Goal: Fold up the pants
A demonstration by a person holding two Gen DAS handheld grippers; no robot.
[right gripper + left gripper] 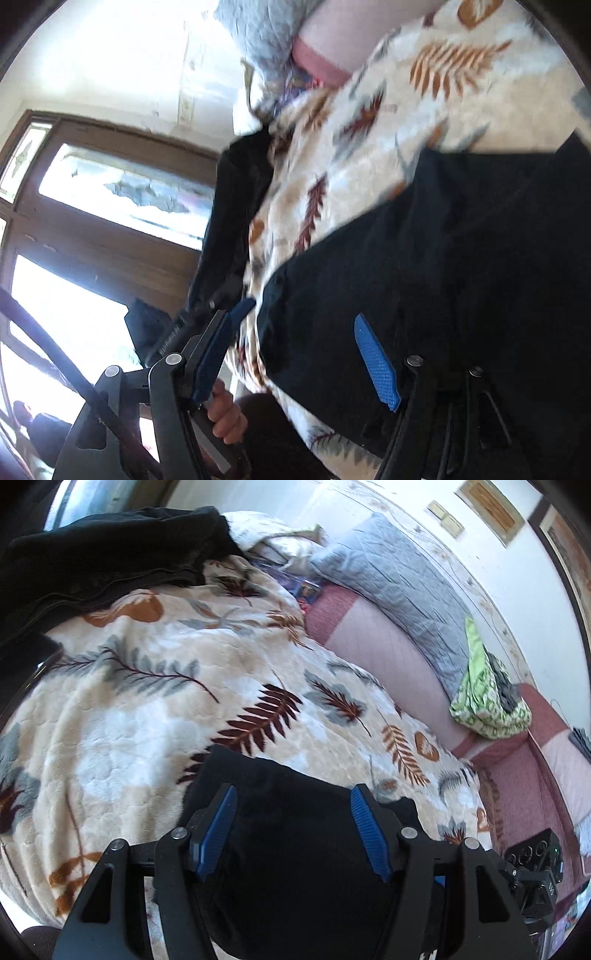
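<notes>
Black pants (295, 849) lie on the leaf-print blanket (147, 709), directly under the left gripper (293, 834); jaws spread wide, gripping nothing. In the right wrist view the same dark cloth (443, 258) spreads below the right gripper (306, 350), jaws likewise apart and empty. Fold state hard to read (fabric too dark, right view blurred): one straight edge shows, so possibly a fold is laid, but the piece looks broad, and further folds likely remain. Another dark garment (110, 554) is heaped at the blanket's far corner; grey pillow (399, 583) beyond.
</notes>
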